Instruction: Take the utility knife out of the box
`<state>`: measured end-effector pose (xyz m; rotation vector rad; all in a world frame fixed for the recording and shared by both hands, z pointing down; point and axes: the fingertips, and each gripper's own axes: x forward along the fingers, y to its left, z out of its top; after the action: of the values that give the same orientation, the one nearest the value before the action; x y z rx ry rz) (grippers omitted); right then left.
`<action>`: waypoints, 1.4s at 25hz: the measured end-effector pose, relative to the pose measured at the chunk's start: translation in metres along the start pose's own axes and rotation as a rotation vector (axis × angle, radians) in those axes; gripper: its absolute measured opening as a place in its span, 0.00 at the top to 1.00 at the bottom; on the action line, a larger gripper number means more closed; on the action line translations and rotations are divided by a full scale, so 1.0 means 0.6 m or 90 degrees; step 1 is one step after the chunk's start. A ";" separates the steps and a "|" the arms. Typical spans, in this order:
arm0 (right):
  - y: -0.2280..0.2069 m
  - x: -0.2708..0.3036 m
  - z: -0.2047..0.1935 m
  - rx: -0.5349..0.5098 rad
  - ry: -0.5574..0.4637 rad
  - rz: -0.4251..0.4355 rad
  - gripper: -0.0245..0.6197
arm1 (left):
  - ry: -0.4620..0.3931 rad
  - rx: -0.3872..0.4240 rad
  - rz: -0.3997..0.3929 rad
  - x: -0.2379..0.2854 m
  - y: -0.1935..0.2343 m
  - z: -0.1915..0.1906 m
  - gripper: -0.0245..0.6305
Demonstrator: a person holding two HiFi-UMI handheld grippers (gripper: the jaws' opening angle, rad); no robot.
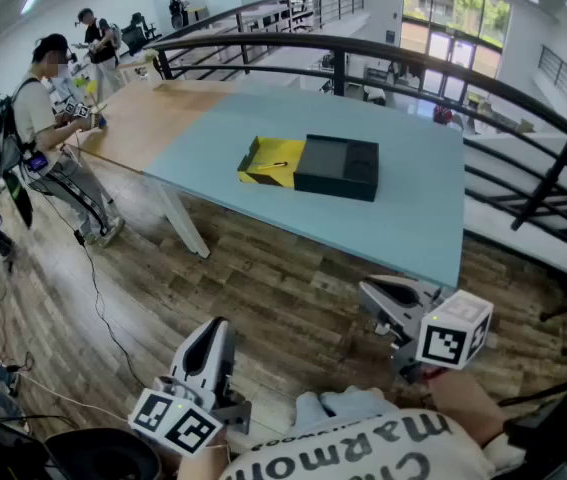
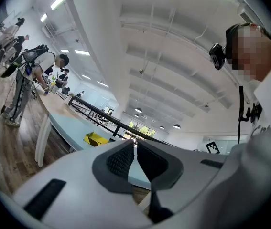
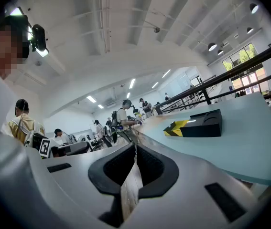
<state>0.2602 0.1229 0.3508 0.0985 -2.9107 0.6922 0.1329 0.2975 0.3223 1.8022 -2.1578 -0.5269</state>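
A box lies in the middle of the pale blue table [image 1: 403, 218]. It has a black half [image 1: 338, 166] and an open yellow half [image 1: 271, 161] with a thin dark item in it, too small to tell apart. The yellow half [image 2: 94, 138] shows far off in the left gripper view, and the whole box [image 3: 197, 124] in the right gripper view. Both grippers hang low over the wooden floor, well short of the table. My left gripper [image 1: 220, 324] [image 2: 135, 143] has its jaws together with nothing between them. So does my right gripper [image 1: 366, 290] [image 3: 135, 148].
A black curved railing [image 1: 383, 53] runs behind and to the right of the table. The table's white leg [image 1: 181, 223] stands at its near left. Several people [image 1: 48, 118] stand by the wooden table end at the left. A cable [image 1: 98, 298] trails over the floor.
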 end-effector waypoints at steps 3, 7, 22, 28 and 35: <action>0.007 0.000 -0.004 0.001 -0.004 -0.001 0.90 | -0.002 0.000 -0.003 -0.009 0.001 0.003 0.93; 0.014 0.008 -0.005 0.003 -0.005 -0.002 0.90 | 0.002 0.001 -0.004 -0.018 0.007 0.007 0.93; -0.040 0.087 0.011 0.023 0.021 -0.014 0.90 | 0.018 -0.018 -0.006 0.045 0.064 0.011 0.93; -0.084 0.185 0.063 0.015 0.016 0.014 0.90 | 0.011 -0.005 -0.016 0.128 0.110 0.044 0.93; -0.144 0.305 0.151 0.018 -0.001 0.055 0.90 | -0.003 0.016 -0.039 0.244 0.152 0.095 0.96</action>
<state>0.0764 -0.0008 0.3382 -0.0245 -2.9219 0.7484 0.0010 0.1735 0.3093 1.8876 -2.1279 -0.5212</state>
